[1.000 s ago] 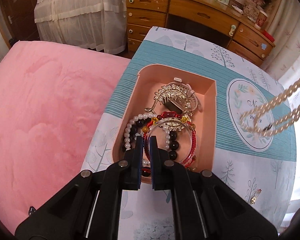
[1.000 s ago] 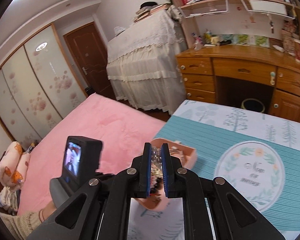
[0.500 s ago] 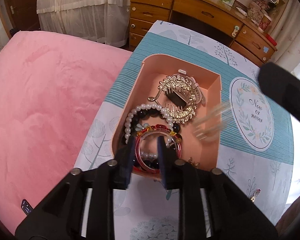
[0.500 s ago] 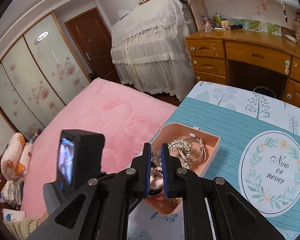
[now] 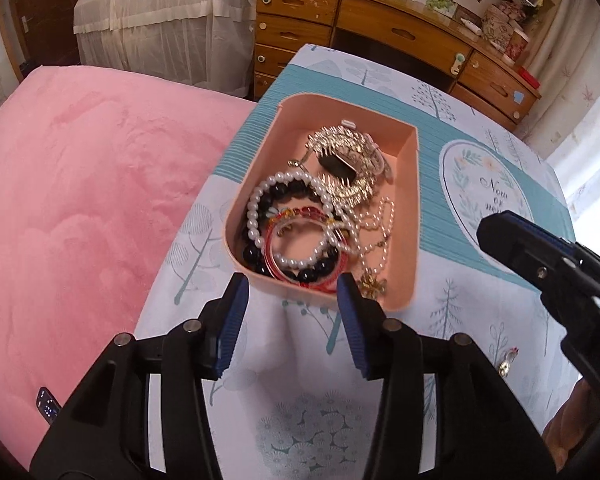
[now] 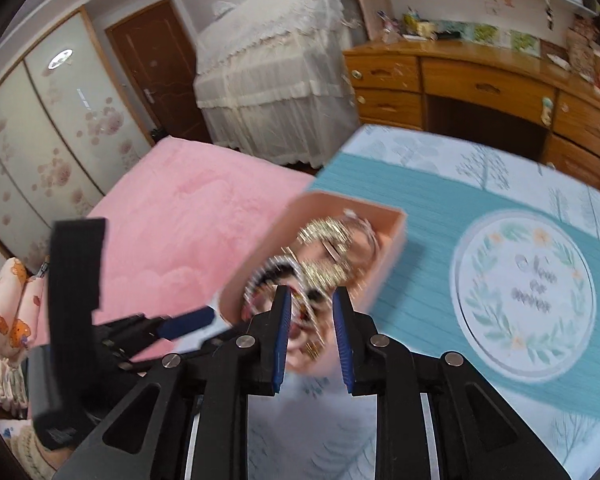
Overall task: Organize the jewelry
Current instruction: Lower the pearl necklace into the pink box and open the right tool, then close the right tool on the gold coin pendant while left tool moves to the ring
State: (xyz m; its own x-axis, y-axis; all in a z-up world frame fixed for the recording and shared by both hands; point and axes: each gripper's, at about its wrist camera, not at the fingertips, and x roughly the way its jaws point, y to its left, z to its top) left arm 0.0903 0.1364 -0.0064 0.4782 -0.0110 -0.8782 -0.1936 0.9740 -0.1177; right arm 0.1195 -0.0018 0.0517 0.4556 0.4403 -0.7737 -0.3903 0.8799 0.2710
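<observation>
A pink box point(image 5: 418, 200) on the table holds a gold hair comb point(image 5: 340, 144), a pearl bracelet point(image 5: 259, 196), a red bangle point(image 5: 271, 248) and dark beads. A pearl necklace point(image 5: 384, 216) lies loose along the box's right side. My left gripper point(image 5: 293, 300) hovers just before the near rim. Its jaws are opening and nothing is between them. In the blurred right wrist view, my right gripper point(image 6: 312, 312) hangs over the near end of the box point(image 6: 392, 248). Its jaws are opening too, with no jewelry pinched between the pads. Its black body point(image 5: 540, 264) shows right of the box.
The table point(image 5: 440, 128) wears a teal and white printed cloth. A small metal charm point(image 5: 507, 364) lies on the cloth at the near right. A pink bed point(image 5: 79, 180) borders the table on the left, and a wooden desk point(image 5: 380, 12) stands behind.
The pearl necklace hung from the right gripper a second ago and now lies in the box. The right gripper sank toward the box and parted. The left gripper opened and drew back off the bracelets.
</observation>
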